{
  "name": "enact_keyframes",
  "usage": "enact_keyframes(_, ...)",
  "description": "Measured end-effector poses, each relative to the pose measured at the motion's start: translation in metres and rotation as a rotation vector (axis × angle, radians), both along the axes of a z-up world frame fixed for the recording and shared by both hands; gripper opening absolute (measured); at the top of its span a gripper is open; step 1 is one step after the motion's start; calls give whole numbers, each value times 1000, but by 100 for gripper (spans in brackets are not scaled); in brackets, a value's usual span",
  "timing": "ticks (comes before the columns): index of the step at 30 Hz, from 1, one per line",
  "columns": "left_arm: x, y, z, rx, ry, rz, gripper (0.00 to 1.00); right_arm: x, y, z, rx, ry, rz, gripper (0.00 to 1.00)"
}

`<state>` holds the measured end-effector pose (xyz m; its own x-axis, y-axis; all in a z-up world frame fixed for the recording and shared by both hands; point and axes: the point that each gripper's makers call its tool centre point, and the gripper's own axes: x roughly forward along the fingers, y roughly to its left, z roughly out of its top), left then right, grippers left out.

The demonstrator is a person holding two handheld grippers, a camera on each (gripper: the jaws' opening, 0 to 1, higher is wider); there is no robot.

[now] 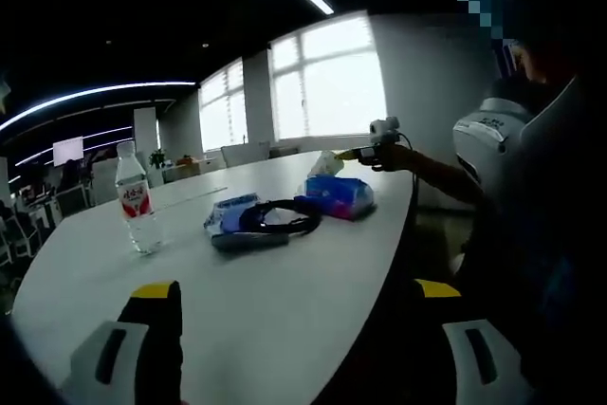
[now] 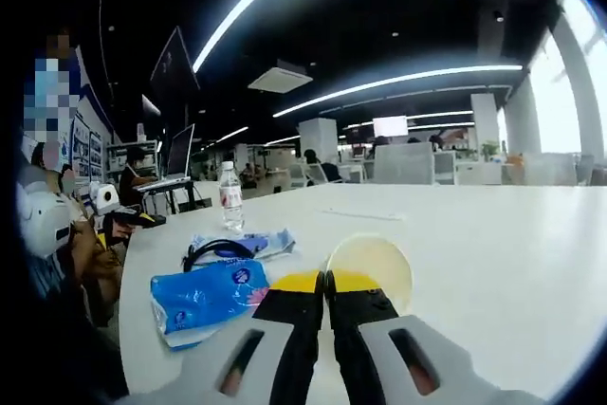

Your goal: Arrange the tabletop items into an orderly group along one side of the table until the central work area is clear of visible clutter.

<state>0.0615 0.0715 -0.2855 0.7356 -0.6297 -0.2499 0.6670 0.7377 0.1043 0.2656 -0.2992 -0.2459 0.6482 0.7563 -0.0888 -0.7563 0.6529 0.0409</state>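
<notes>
the right gripper (image 2: 324, 284) had its jaws pressed together on a pale round paper cup (image 2: 372, 267), likely to shift it beside the blue tissue pack (image 2: 204, 296) at the white table's (image 2: 493, 253) edge; the left gripper (image 1: 299, 305) hung open.

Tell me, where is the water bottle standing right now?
In the left gripper view the water bottle stands upright on the white table, left of the black cable.

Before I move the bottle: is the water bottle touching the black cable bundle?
Apart. The left gripper view shows bare white table between the water bottle and the black cable bundle.
</notes>
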Motion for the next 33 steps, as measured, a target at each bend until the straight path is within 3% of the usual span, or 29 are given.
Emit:
enact_keyframes(14, -4, 0, 2, 5, -9, 4, 99, -2, 1, 22, -50, -70, -2, 0)
enact_keyframes(33, -3, 1, 2, 5, -11, 11, 99, -2, 7, 37, -185, -132, 31, 0)
